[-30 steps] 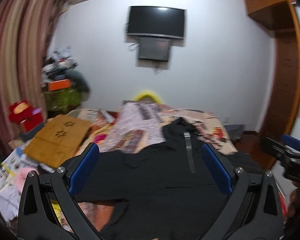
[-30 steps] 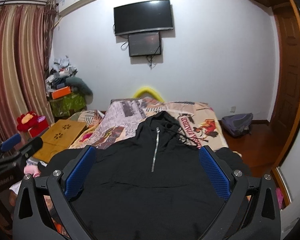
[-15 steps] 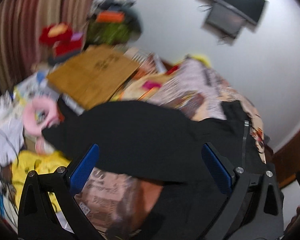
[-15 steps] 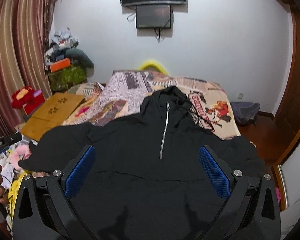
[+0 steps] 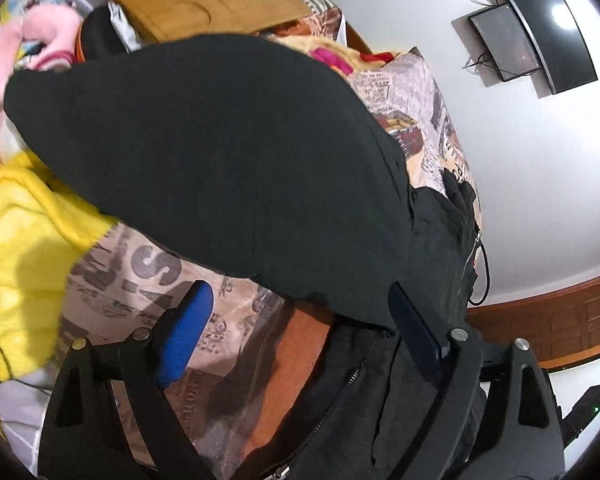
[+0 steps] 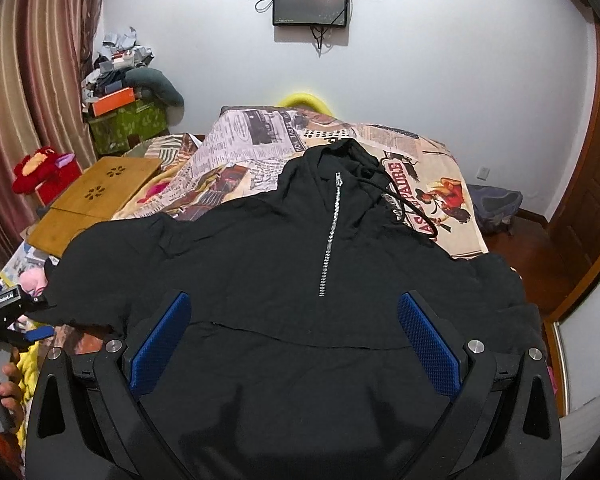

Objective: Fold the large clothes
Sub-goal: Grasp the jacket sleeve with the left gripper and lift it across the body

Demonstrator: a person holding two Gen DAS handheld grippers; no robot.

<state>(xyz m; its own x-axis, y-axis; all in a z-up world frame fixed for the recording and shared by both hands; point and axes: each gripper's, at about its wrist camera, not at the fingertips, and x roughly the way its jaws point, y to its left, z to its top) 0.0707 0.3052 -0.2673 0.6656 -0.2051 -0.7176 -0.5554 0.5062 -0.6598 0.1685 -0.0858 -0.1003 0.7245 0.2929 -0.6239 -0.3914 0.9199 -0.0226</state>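
A black zip-neck hooded sweatshirt [image 6: 300,264] lies spread front-up on a bed covered with a newspaper-print sheet [image 6: 252,144], its hood toward the white wall and its sleeves stretched out to either side. The left gripper [image 5: 296,336] points down at the near edge of the outstretched sleeve [image 5: 220,148], its jaws wide and closing, with the sleeve's hem and bare sheet between the blue pads [image 5: 180,340], not pressed. The right gripper [image 6: 294,340] hovers over the sweatshirt's front, jaws wide and holding nothing. A yellow fleece blanket [image 5: 16,248] lies beside the sleeve.

Black gripper [image 6: 292,344] frames, blue textured pads [image 6: 430,346], silver screws [image 6: 471,346].
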